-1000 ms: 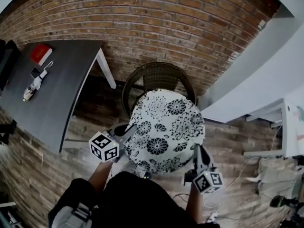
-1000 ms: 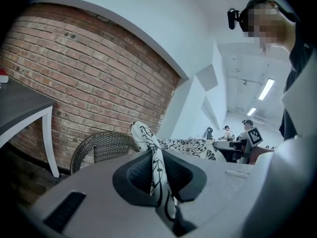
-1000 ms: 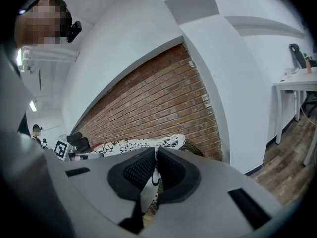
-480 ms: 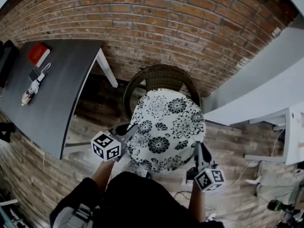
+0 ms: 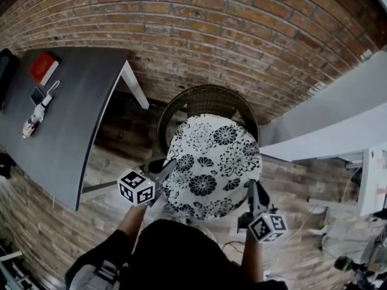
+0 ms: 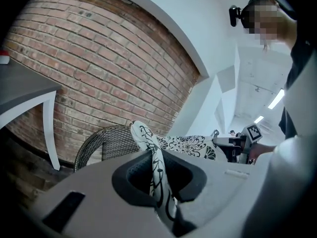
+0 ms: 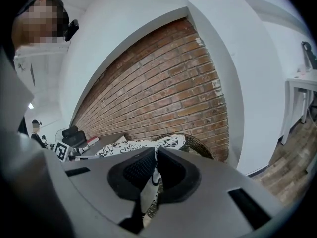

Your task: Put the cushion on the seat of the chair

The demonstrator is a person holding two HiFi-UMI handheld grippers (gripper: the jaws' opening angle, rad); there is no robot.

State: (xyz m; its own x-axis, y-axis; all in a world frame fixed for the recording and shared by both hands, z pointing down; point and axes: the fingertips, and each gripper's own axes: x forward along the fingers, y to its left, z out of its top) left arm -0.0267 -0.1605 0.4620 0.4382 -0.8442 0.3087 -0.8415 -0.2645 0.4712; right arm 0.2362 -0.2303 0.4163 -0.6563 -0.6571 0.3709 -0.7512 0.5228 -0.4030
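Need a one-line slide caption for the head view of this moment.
The floral cushion, clamped at opposite edges by the left gripper and right gripper, is held over the wicker chair beside a grey table.

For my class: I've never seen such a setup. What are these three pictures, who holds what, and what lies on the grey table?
No robot here: a person holds handheld tongs in each hand. The head view looks down from a camera on the head; the other two ride on the tongs. The left tongs and right tongs each pinch an edge of a black-and-white flowered cushion, over a wicker chair. The grey table carries a red object and small gadgets.
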